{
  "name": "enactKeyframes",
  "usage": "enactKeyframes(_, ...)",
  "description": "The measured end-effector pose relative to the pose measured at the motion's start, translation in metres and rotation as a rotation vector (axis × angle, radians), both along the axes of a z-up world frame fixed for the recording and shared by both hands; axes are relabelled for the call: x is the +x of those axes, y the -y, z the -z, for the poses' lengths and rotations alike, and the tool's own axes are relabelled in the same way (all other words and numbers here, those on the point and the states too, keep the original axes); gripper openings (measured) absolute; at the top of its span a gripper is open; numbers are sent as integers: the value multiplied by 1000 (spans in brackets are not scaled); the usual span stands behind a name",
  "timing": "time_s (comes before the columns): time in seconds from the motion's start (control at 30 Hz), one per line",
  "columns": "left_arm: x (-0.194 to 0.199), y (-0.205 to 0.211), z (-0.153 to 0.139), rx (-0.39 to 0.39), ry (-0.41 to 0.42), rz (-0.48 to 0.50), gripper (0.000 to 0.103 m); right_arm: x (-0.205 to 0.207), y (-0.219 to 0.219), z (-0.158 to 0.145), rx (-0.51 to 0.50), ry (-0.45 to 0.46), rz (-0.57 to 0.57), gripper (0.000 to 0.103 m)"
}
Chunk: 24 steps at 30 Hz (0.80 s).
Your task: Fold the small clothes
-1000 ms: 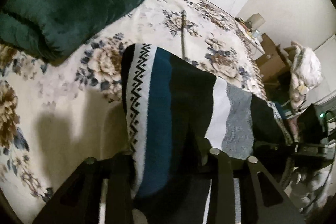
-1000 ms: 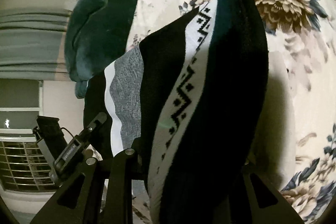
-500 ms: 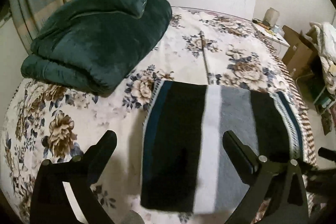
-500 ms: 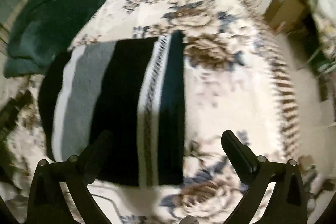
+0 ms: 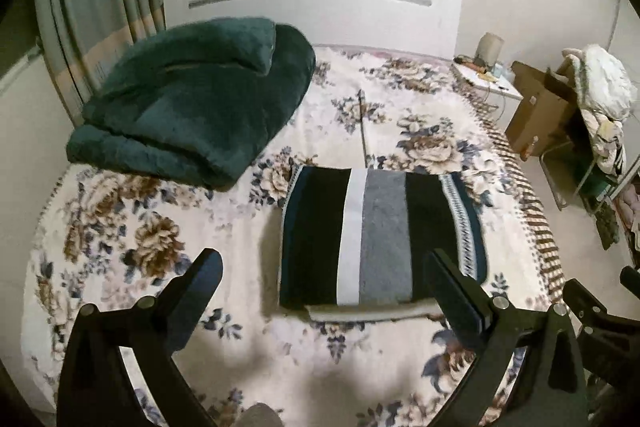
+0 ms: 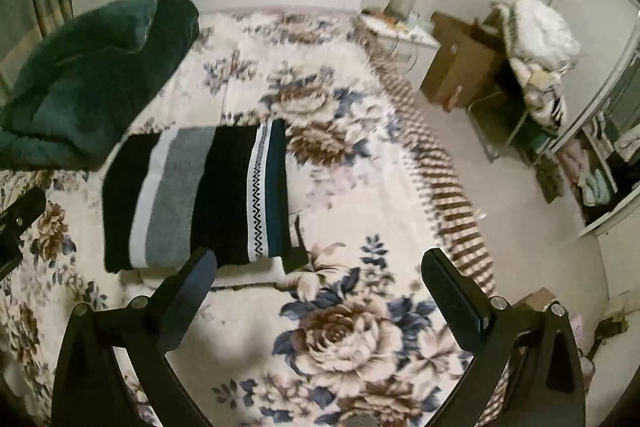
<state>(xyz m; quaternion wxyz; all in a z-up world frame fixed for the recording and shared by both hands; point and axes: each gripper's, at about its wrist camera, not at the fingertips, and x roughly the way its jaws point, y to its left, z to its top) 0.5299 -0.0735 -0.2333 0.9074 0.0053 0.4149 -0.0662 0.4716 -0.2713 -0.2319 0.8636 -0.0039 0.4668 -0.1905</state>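
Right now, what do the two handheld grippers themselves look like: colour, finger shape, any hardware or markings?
Both look alike. The left gripper and right gripper are matte black, each with two flat, angular fingers tapering to blunt tips, on triangular cut-out brackets with silver screws. No cables, markings or sleeves are visible.

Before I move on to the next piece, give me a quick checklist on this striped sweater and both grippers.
1. Left gripper released: ok, jaws wide apart with nothing between them.
2. Right gripper released: ok, jaws wide apart, empty.
3. Striped sweater folded: ok, a tidy rectangle lying flat on the floral bedspread.
4. Edges tucked in: not ok, a pale strip sticks out under the near edge.
5. Clear of the green blanket: ok, bedspread shows between them.
6. Next garment within reach: cannot tell, the only other clothes in view are heaped on a chair beyond the bed.
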Motion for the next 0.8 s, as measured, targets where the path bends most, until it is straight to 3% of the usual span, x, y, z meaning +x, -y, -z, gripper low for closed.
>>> enactKeyframes(0.47,-138,-15,-115,6,97,10,103,-164,-44,-158,-24,174,-26,103)
enactKeyframes(0.8,-204,-23,-170,-17,153,2,103,-256,-73,-233,-15,259,-78,103)
